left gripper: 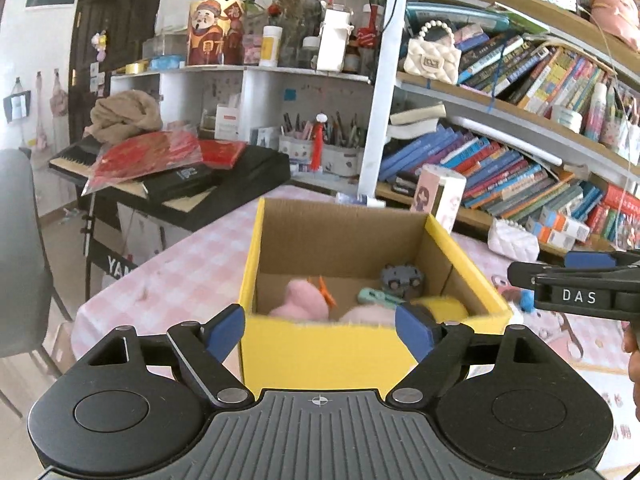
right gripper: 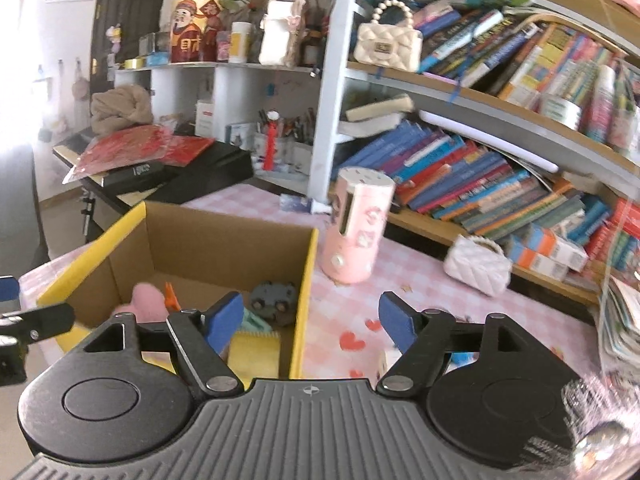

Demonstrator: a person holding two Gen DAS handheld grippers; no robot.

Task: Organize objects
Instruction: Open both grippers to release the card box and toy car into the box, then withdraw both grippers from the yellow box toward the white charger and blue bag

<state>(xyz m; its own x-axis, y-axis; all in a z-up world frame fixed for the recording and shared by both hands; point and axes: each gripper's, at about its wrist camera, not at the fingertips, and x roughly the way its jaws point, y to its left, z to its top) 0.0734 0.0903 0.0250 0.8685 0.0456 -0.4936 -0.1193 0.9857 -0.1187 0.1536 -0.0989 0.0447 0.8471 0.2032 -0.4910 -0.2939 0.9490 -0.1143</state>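
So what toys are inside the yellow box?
Inside the yellow box you can see a pink plush, a grey toy, a teal thing and something yellow. The front wall and toys hide much of the box floor.

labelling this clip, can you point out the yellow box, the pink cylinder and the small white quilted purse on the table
yellow box (left gripper: 320, 350), left wrist view, on its near outer wall
pink cylinder (right gripper: 356, 236), right wrist view, mid side
white quilted purse (right gripper: 476, 266), right wrist view, quilted front

Crowded bookshelves (left gripper: 500, 128) line the right wall; dark door (left gripper: 120, 12) behind; grey chair (left gripper: 20, 252) left.
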